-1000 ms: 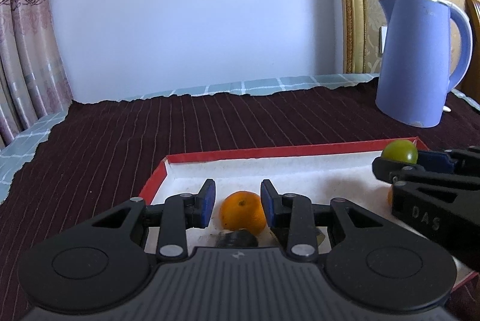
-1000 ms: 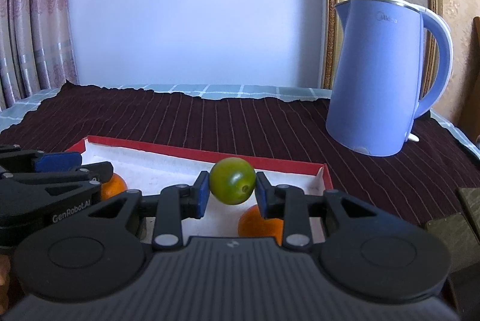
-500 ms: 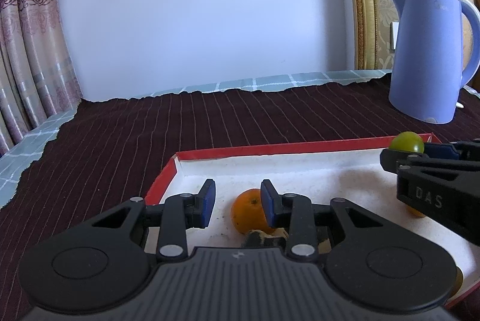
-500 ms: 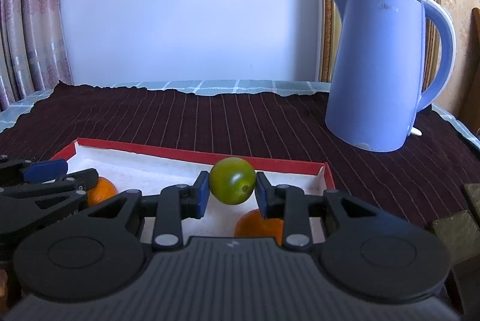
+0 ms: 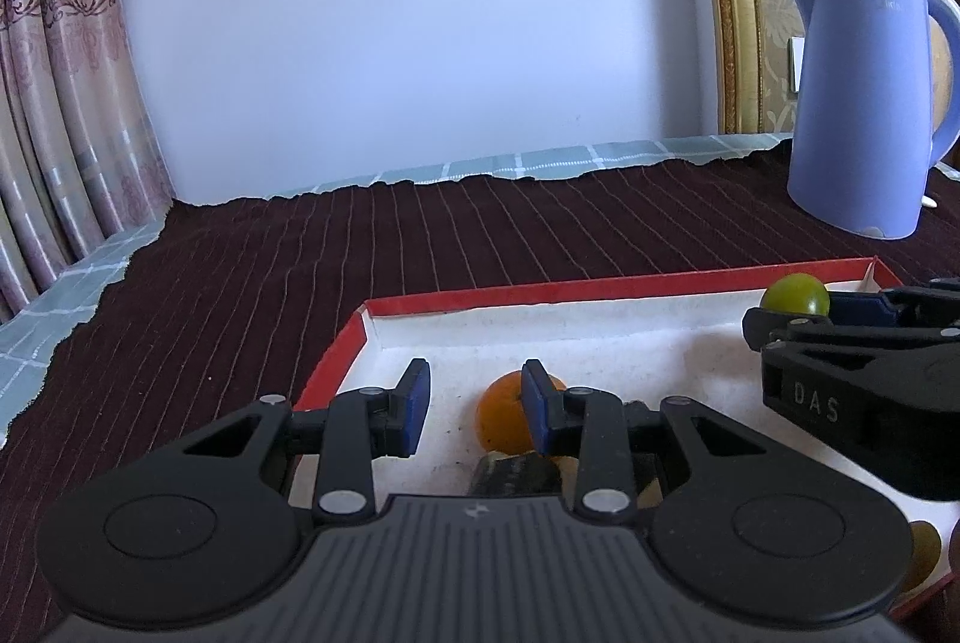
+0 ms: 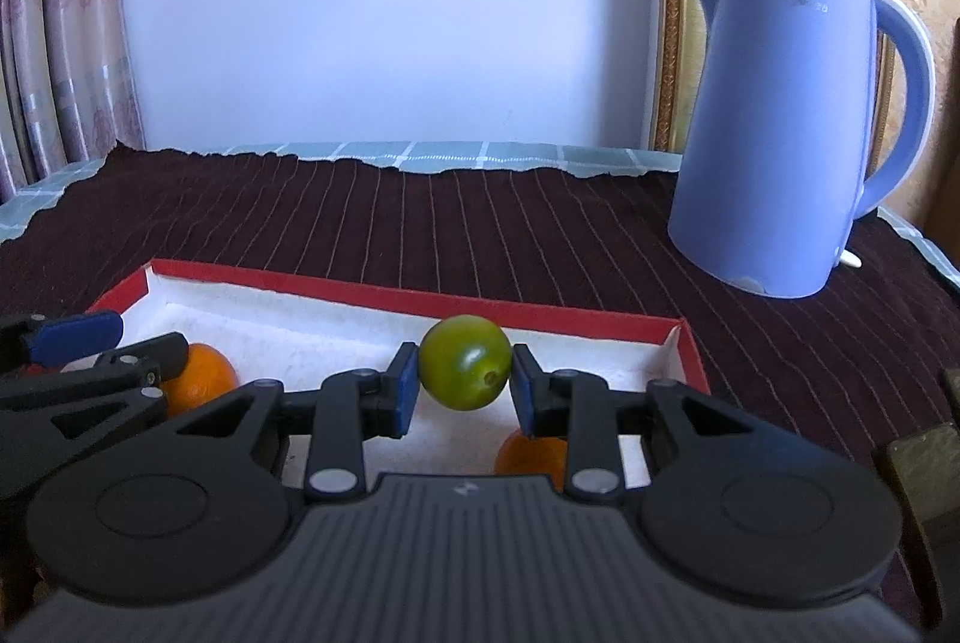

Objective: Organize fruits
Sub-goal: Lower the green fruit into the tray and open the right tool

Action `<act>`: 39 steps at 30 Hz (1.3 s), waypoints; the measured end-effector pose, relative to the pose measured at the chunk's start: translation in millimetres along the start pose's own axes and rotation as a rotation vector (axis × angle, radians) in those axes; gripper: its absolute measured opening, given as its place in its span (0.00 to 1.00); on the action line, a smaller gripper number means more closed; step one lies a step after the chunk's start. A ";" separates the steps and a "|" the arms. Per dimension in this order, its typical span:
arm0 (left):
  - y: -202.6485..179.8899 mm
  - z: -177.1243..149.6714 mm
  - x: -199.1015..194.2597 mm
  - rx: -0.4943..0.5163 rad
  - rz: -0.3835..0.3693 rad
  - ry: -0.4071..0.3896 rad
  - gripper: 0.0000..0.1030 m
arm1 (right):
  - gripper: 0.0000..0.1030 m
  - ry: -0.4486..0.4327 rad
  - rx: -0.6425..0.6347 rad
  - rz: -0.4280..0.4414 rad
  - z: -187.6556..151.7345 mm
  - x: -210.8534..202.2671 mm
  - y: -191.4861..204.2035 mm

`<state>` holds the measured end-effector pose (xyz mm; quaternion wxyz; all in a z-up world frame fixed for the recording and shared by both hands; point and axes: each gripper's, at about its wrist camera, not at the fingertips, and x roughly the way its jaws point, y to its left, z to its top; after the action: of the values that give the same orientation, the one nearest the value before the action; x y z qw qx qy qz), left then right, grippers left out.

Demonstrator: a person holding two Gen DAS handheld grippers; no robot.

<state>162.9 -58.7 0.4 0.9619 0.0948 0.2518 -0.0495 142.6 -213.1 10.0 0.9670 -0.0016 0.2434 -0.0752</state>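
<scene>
I see the table under a dark maroon striped cloth, with a pale blue-green checked cloth showing along its far edge. On the right of it stands a blue electric kettle, upright, well apart from the tray.

Nearer to me lies the red-rimmed tray with its white lining; from the left wrist view its red rim runs across the far side and turns down at the left corner.

My right tool is closed on a green fruit, both blue pads pressed against its sides, and the fruit hangs above the tray's far right part, close to the rim. In the left wrist view the same green fruit shows at the tip of the right tool, near the tray's far right corner.

My left tool has its jaws parted with nothing between them. It hovers over the left part of the tray, and an orange lies on the lining beyond, partly hidden behind the right-hand finger. I cannot tell whether that finger touches it.

From the right wrist view that orange sits just behind the left tool, and a second orange lies in the tray below my right tool, mostly hidden by it.
</scene>
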 end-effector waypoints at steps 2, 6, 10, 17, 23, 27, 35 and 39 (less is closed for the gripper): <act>0.7 -0.6 -0.2 -0.003 -0.003 0.000 0.32 | 0.29 -0.003 0.003 0.000 -0.2 -0.3 -0.1; 0.3 -1.6 -0.7 0.002 -0.003 -0.003 0.32 | 0.29 0.000 0.001 0.001 0.6 0.7 0.2; 0.4 -2.0 -1.4 0.001 -0.006 -0.002 0.32 | 0.29 -0.003 -0.003 0.001 0.0 1.0 0.5; 2.9 -2.4 -0.7 -0.017 -0.029 0.013 0.50 | 0.29 -0.008 -0.005 0.002 -1.4 0.7 1.3; 2.5 -4.1 -2.7 -0.009 -0.017 0.010 0.50 | 0.31 -0.010 0.000 0.004 -1.8 -0.2 -0.2; 3.1 -4.2 -3.2 -0.011 -0.013 0.011 0.59 | 0.41 -0.030 0.004 -0.006 -2.4 -3.9 0.1; 4.2 -5.8 -10.6 0.001 0.010 -0.019 0.68 | 0.50 -0.054 0.003 -0.010 -3.4 -9.2 0.5; 3.3 -6.1 -11.6 0.011 0.023 -0.013 0.68 | 0.57 -0.061 0.003 -0.008 -4.5 -12.1 1.0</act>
<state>150.4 -53.6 1.4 0.9634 0.1027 0.2441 -0.0402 130.1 -210.2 11.7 0.9737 -0.0036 0.2135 -0.0793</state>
